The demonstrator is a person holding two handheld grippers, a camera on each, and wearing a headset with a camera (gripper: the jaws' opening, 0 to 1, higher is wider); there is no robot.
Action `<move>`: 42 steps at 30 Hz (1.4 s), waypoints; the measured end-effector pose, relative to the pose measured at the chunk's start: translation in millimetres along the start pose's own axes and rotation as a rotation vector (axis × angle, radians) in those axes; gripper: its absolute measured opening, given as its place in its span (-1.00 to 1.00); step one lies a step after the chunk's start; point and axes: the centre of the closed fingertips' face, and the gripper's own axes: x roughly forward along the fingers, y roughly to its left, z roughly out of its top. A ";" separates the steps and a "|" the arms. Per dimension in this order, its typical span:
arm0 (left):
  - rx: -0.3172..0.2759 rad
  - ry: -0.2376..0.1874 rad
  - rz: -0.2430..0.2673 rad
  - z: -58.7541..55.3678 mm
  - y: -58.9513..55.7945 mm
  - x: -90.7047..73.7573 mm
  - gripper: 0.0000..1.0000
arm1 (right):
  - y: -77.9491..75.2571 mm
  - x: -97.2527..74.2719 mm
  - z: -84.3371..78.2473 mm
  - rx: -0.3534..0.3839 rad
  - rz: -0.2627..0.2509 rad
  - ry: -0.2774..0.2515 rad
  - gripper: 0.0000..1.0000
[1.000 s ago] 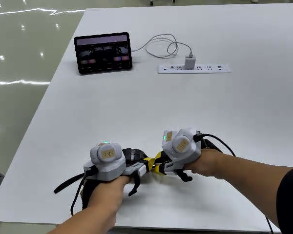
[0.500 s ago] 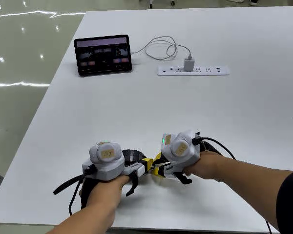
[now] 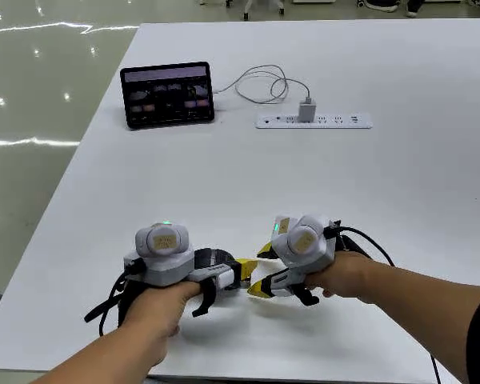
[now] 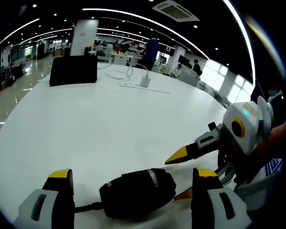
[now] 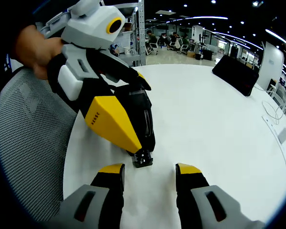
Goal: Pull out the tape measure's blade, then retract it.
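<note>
The tape measure (image 4: 138,191) lies flat on the white table (image 3: 344,184), close to the near edge and between the two grippers; it is a squat, rounded black case with a dull, rubbery-looking skin and a paler band across its top. In the left gripper view its long axis runs crosswise, from one jaw toward the other, and a thin black cord leaves the end nearer the left-hand jaw. In the right gripper view the same axis runs away from the camera, with a small black tab at the near end pointing toward that gripper; no blade can be seen drawn out.

The left gripper (image 4: 132,172) straddles the case with its jaws spread, one yellow-capped tip on each side and a sliver of table showing between each tip and the case. The right gripper (image 5: 148,168) faces it from the other side; its jaws are also apart with only bare table between them, and the tab sits just ahead of its tips. Both grippers have grey-white plastic bodies and hard yellow tips; a hand (image 3: 156,300) grasps the left one.

Well beyond them, a dark tablet (image 3: 167,94) stands propped up; beside it lies a long white power strip (image 3: 314,121) carrying a white charger (image 3: 306,108), whose cable (image 3: 260,80) loops back to the tablet.
</note>
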 end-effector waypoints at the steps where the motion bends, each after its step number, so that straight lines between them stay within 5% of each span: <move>1: -0.007 0.009 0.004 -0.6 3.3 0.2 1.00 | 0.4 -0.7 0.1 0.006 0.000 -0.001 -0.21; 3: -0.034 0.047 -0.028 -5.8 0.5 0.2 1.00 | 0.0 -1.0 -0.9 0.009 0.000 0.003 -0.21; 6: 0.032 0.025 -0.030 -1.1 4.0 -1.0 1.00 | -0.3 -2.0 -0.2 0.022 0.000 -0.002 -0.17; 14: 0.055 -0.003 -0.087 4.1 -0.3 -4.6 0.99 | -2.4 -6.9 4.5 0.057 -0.012 -0.023 -0.05; 17: 0.079 0.021 -0.110 0.0 -3.5 -5.5 1.00 | -4.2 -11.9 2.3 0.066 -0.021 -0.030 0.00; 20: 0.141 0.014 -0.146 -1.7 -8.7 -6.6 1.00 | -7.4 -18.2 -1.4 0.085 -0.041 -0.039 0.03; 23: 0.184 0.073 -0.180 -14.0 -11.0 -7.3 1.00 | -9.5 -25.0 -3.6 0.102 -0.061 -0.055 0.06; 24: 0.205 0.075 -0.225 -16.2 -17.3 -8.2 1.00 | -9.6 -28.1 -4.4 0.111 -0.066 -0.061 0.07; 28: 0.273 0.047 -0.240 -15.0 -17.3 -12.2 1.00 | -8.5 -38.3 -6.5 0.121 -0.083 -0.077 0.11; 42: 0.298 0.053 -0.285 -19.3 -13.3 -26.4 1.00 | -13.5 -77.5 -26.6 0.180 -0.165 -0.120 0.19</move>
